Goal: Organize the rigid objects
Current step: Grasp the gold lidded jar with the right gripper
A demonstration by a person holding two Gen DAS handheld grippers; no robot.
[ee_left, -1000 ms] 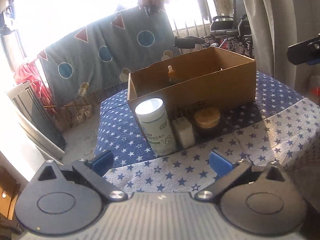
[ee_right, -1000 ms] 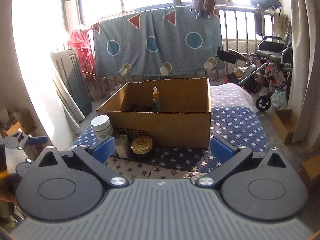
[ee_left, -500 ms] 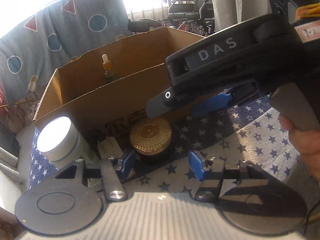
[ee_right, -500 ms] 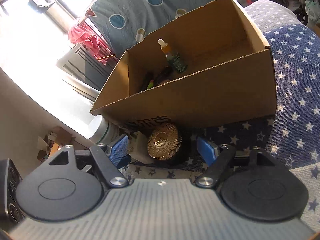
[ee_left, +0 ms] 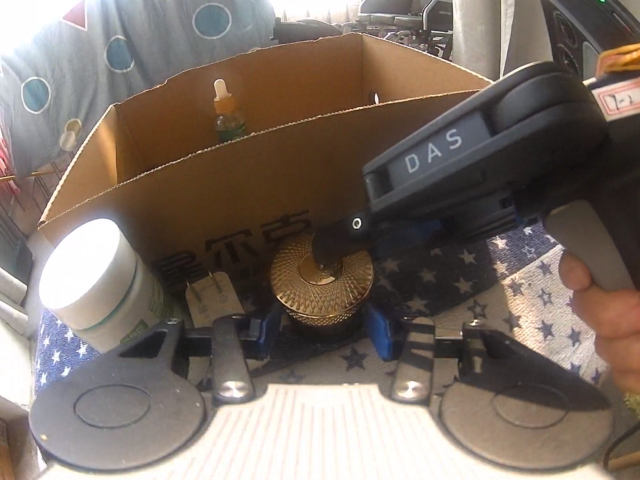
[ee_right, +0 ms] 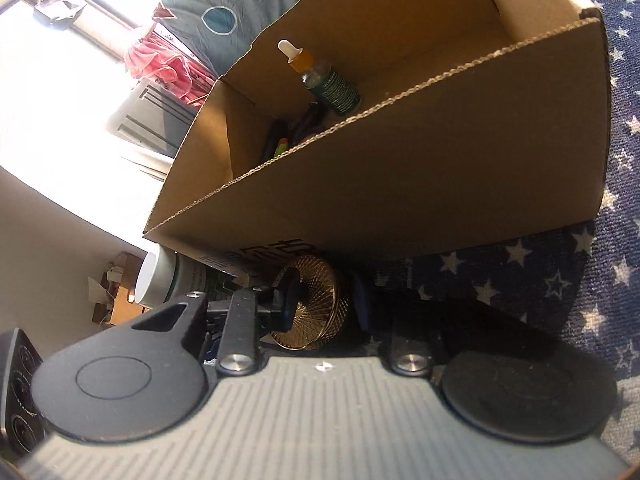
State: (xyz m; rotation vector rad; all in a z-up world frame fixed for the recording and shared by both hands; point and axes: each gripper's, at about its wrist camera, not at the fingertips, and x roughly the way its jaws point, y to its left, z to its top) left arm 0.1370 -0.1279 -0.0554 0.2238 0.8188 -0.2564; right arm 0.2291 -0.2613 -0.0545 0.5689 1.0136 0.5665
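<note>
A round gold jar [ee_left: 322, 284] with a faceted lid sits on the star cloth against the front of a cardboard box [ee_left: 256, 176]. My left gripper [ee_left: 322, 332] has its blue pads on either side of the jar's dark base. My right gripper [ee_right: 320, 308] also brackets the gold jar [ee_right: 316, 304], coming over it from the right. A white pill bottle [ee_left: 96, 276] and a small white charger [ee_left: 210, 300] stand left of the jar. A dropper bottle [ee_right: 324, 80] stands inside the box.
The box [ee_right: 400, 168] also holds dark pens or markers [ee_right: 296, 132]. Blue star-patterned cloth [ee_left: 500, 292] covers the table. A patterned sheet, a wheelchair [ee_left: 400, 4] and a curtain lie behind the table.
Both grippers have moved in from well back and narrowed around the gold jar. The right gripper came down over it from the right.
</note>
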